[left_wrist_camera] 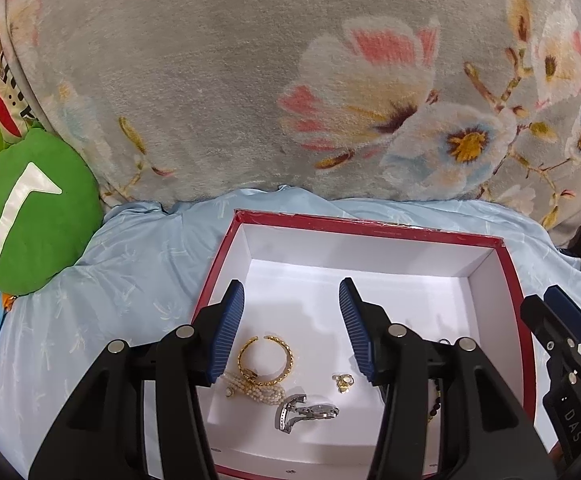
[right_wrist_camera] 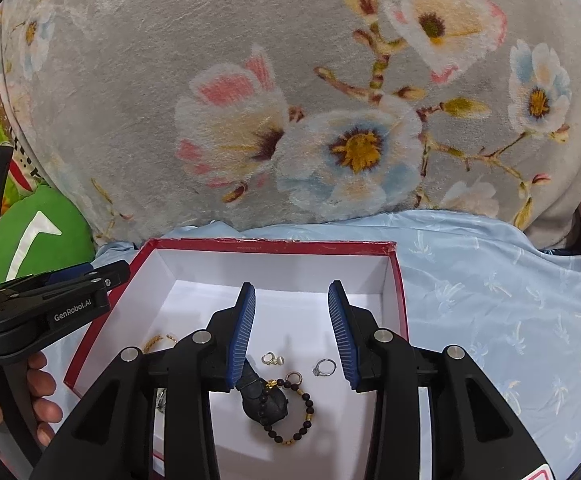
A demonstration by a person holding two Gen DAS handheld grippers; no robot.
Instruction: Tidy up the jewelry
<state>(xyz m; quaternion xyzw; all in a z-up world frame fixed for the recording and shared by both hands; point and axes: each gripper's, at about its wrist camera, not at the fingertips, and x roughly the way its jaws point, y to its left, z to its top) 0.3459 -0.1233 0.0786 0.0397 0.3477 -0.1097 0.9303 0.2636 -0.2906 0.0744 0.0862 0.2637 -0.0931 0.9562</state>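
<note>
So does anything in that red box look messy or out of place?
Yes. In the red box the jewelry lies loose: a pearl strand overlaps the gold bangle, and a dark bead bracelet lies draped over a black watch. Nothing looks broken.

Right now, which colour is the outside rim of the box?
Red, with white inside walls; the box rim shows best in the right wrist view.

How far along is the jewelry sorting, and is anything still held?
Done: the gold open bangle, pearl strand, silver watch, dark bead bracelet and silver stone ring all lie in the red-rimmed white box. In hand: nothing; the left gripper and right gripper are open and empty. Left: no loose jewelry shows on the blue sheet.
</note>
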